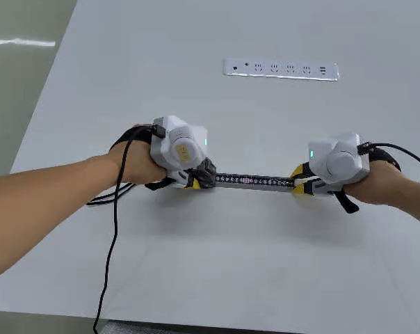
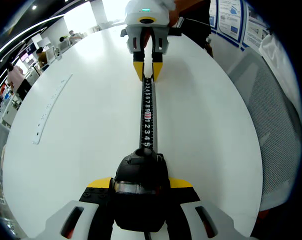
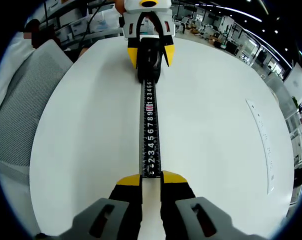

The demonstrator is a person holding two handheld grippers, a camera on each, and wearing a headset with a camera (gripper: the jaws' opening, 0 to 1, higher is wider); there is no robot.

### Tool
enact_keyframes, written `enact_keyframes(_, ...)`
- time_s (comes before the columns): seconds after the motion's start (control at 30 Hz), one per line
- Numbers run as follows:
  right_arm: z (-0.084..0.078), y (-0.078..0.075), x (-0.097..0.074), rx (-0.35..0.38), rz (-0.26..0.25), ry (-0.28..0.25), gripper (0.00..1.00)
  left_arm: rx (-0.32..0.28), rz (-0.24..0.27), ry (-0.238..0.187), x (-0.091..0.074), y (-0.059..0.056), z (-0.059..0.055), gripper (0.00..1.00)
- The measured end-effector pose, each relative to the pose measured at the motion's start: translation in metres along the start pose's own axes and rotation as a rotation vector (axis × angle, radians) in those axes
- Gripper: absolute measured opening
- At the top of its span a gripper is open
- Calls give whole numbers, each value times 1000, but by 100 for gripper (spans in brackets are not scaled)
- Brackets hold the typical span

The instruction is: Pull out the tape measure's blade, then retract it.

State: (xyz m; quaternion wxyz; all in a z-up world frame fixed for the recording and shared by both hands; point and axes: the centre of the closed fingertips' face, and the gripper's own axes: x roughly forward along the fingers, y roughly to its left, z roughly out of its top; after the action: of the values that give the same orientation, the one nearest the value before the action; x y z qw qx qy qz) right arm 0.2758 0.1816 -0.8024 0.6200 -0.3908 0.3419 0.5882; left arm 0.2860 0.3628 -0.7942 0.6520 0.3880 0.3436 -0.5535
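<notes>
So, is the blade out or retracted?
Pulled out: the blade spans from the case in the left gripper to the right gripper.

Open-plan office or laboratory hall. A large white bench (image 1: 196, 278) carries a power strip (image 1: 281, 69) near its far edge. Beyond its edges are a mesh office chair (image 3: 21, 100), wall posters (image 2: 231, 17), people (image 2: 13, 75), and rows of workstations (image 3: 213, 39) under linear ceiling lights (image 3: 241, 11).

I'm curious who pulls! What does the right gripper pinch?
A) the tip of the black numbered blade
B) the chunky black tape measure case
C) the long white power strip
A: the right gripper shuts on the tip of the black numbered blade; the left gripper holds the chunky black case.
</notes>
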Motion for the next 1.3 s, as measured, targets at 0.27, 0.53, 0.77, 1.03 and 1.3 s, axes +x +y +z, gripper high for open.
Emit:
enact_keyframes(0.27, -6, 0, -5, 5, -2, 6, 11, -2, -4, 2, 0, -1, 1, 37)
enact_keyframes(0.53, -15, -1, -10, 9, -4, 16, 11, 1, -2, 2, -1, -1, 1, 37)
enact_keyframes(0.77, -27, -2, -12, 20, -7, 32, 11, 2, -1, 2, 0, -1, 1, 37)
enact_keyframes(1.03, -32, -1, -13, 20, -7, 40, 11, 4, 0, 1, -1, -1, 1, 37)
enact_keyframes(1.3, -39, -1, -15, 24, -10, 50, 11, 4, 1, -1, -1, -2, 1, 37)
